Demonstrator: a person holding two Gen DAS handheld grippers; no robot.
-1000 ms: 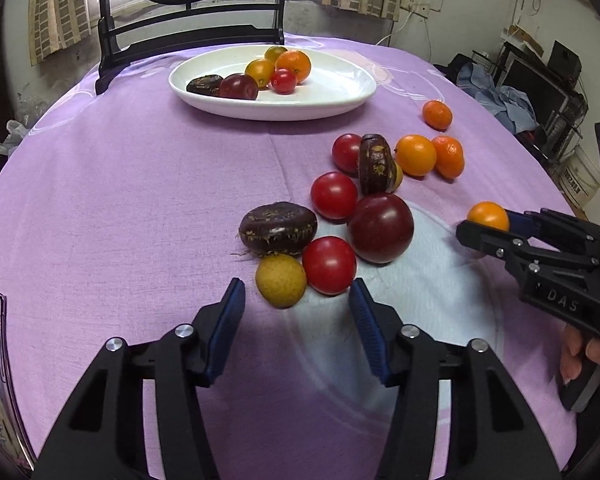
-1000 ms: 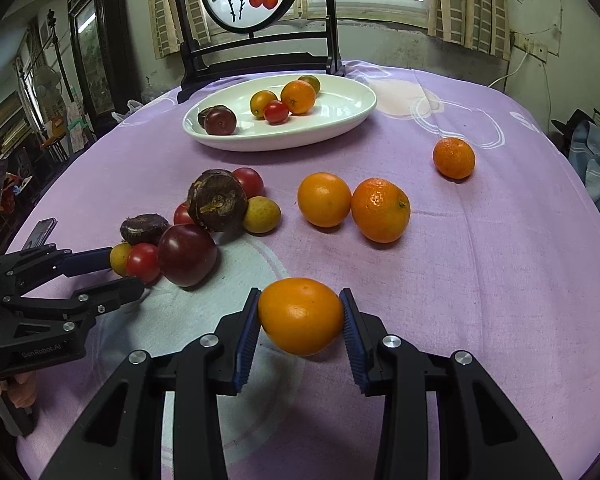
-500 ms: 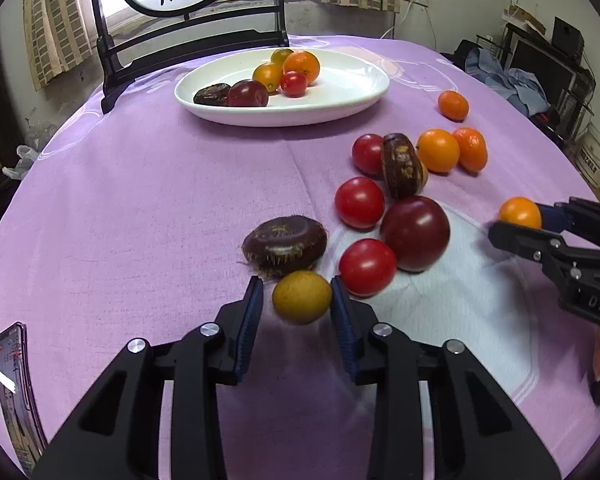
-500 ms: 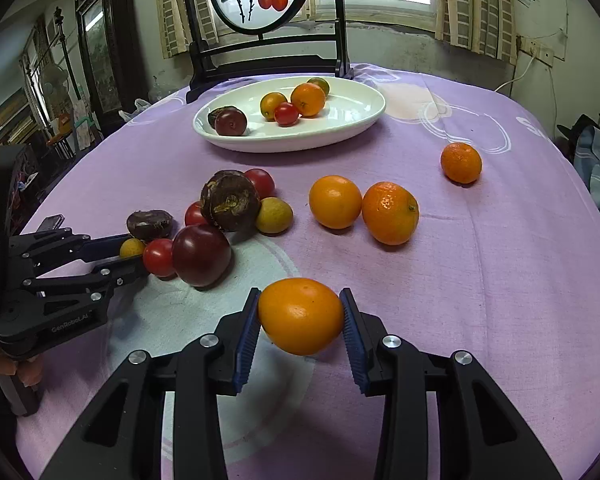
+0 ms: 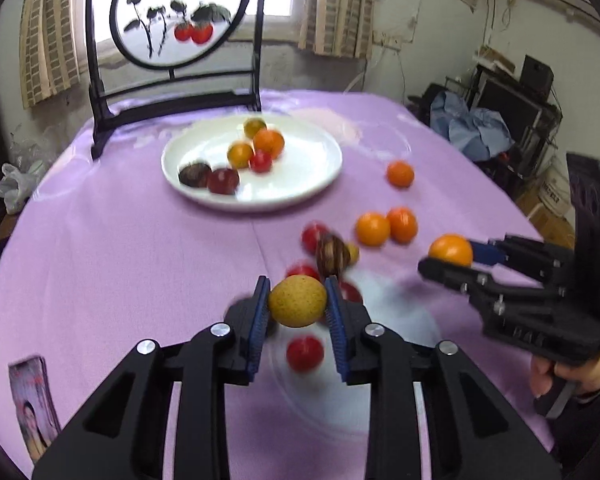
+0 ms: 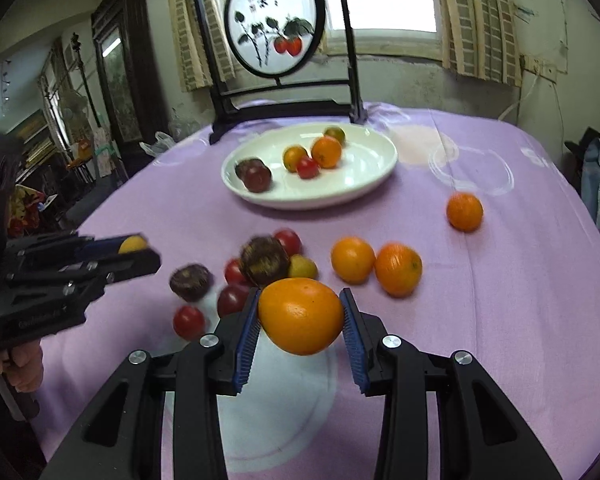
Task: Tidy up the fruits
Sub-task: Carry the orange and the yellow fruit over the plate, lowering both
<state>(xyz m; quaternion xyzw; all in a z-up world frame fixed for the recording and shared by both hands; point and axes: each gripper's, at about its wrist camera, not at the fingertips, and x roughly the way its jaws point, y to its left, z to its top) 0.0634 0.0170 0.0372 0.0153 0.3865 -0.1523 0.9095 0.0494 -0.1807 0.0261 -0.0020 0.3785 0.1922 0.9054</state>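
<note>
Gripping a yellow fruit (image 5: 297, 301) between its pads, the left tool (image 5: 298, 308) hangs above the purple table (image 5: 120, 248); the plate (image 5: 320, 178) sits farther back, holding what look like six blurred fruits. From the right wrist, the right tool (image 6: 301, 318) clamps an orange (image 6: 301, 315) above loose fruit on the table.
</note>
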